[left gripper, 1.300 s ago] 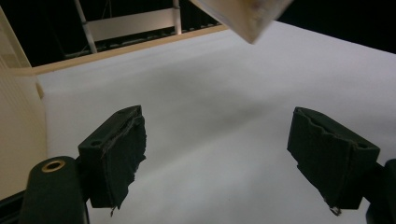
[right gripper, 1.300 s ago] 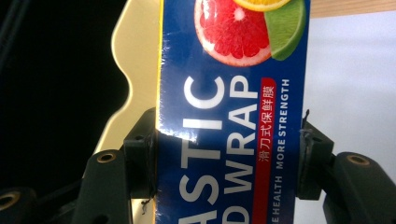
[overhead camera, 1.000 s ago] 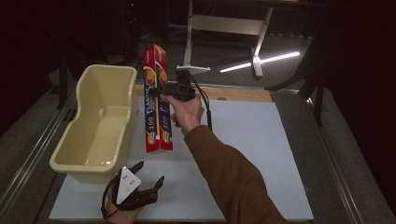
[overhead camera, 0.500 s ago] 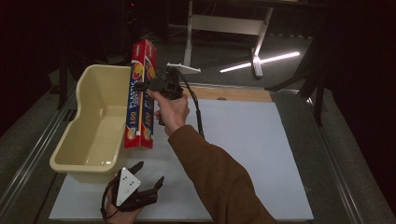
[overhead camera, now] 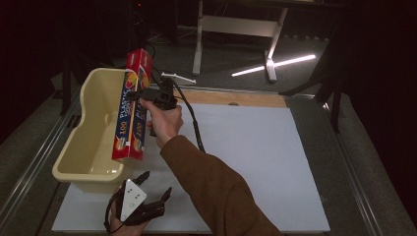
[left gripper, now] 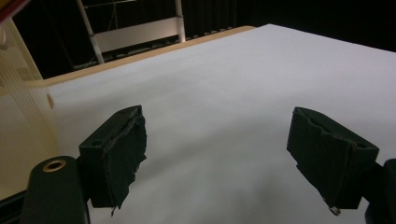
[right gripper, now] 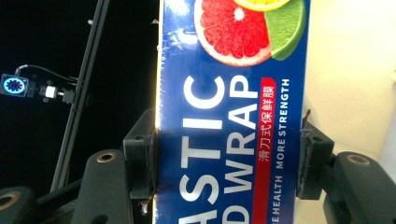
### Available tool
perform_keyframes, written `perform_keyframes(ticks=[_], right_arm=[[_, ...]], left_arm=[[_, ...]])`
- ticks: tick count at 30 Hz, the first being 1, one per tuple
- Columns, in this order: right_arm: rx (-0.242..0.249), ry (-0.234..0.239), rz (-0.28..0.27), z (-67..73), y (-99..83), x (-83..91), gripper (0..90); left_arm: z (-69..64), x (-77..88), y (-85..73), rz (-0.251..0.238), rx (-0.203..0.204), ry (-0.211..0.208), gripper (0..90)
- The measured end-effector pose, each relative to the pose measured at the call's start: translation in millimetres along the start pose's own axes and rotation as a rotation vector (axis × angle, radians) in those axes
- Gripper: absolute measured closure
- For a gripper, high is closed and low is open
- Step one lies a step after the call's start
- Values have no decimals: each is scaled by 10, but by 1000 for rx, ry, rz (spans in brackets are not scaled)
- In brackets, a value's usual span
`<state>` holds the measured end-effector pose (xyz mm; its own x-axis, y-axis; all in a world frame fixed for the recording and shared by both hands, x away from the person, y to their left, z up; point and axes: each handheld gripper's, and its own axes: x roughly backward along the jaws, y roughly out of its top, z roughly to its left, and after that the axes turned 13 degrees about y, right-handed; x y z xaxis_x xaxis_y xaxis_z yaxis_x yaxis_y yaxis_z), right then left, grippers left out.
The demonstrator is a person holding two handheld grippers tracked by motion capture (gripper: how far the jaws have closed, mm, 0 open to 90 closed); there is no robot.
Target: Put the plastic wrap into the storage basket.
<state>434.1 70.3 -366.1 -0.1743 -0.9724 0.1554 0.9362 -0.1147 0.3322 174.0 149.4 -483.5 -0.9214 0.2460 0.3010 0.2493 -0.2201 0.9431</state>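
A long red and blue plastic wrap box (overhead camera: 132, 108) hangs tilted over the right rim of the cream plastic tub (overhead camera: 88, 140), lifted off the table. My right gripper (overhead camera: 140, 96) is shut on the box about midway along it; in the right gripper view both pads press the sides of the plastic wrap box (right gripper: 231, 126), with the tub's (right gripper: 355, 74) pale wall behind it. My left gripper (overhead camera: 156, 184) rests low at the table's front edge, below the tub. In the left gripper view the left gripper (left gripper: 215, 154) stands open over bare white board.
The white board (overhead camera: 255, 147) covers the table to the right of the tub. A wooden strip (overhead camera: 236, 98) runs along its far edge. Beyond it stand a metal frame's legs (overhead camera: 236, 29) on a dark floor. A camera with a lit ring (right gripper: 14, 85) sits in the dark background.
My right gripper has carried the box to the left, from over the board to above the tub's right rim, and slightly lower. The left gripper has stayed where it was.
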Motion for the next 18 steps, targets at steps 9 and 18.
perform_keyframes(ticks=[9,18], right_arm=[[-40,17,2,-35,-65,-182,392],[-64,20,-22,-59,-137,-326,391]], left_arm=[[12,21,-3,-11,8,0,197],[1,17,-5,-10,5,-6,198]])
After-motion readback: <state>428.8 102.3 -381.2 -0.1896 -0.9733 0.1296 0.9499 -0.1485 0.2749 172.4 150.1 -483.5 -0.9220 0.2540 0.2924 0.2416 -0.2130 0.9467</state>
